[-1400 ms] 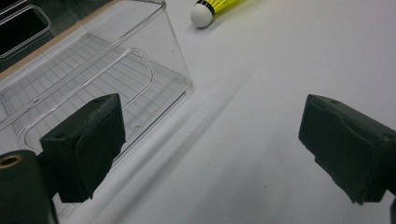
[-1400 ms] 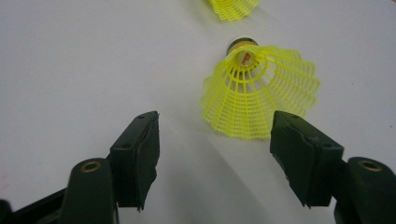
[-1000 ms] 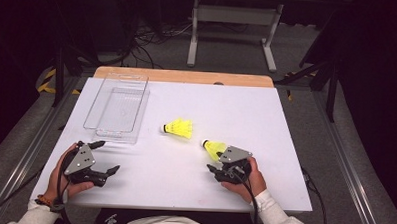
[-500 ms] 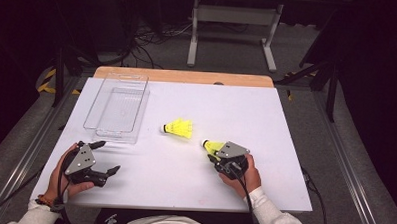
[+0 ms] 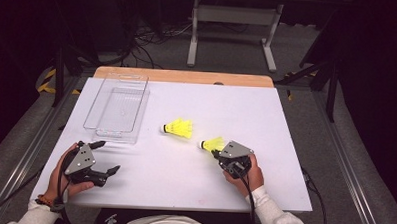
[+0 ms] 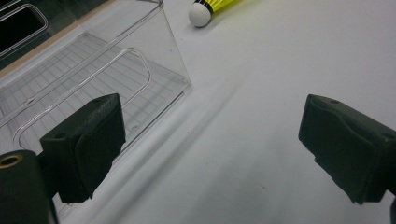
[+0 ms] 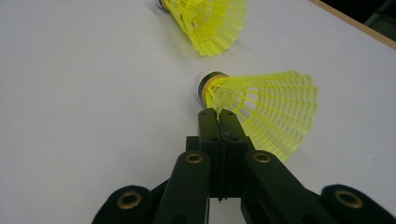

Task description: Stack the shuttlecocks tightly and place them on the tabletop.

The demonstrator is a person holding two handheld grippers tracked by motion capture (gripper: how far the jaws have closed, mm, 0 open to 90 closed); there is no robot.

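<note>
So the right hand-held gripper (image 7: 218,114) has its jaws pressed together, pinching the skirt edge of the nearer shuttlecock (image 7: 261,109), which lies on its side on the white counter (image 5: 266,109). My guess is it's headed for the clear bin (image 5: 117,106) at the far left. The second shuttlecock (image 5: 178,127) waits between them. The left hand-held gripper (image 5: 106,157) sits spread wide just in front of the bin, holding nothing, probably on standby.

bright, even light on the white table (image 5: 286,125), dark surroundings, soft shadows, and blurred near jaws in both gripper views.
</note>
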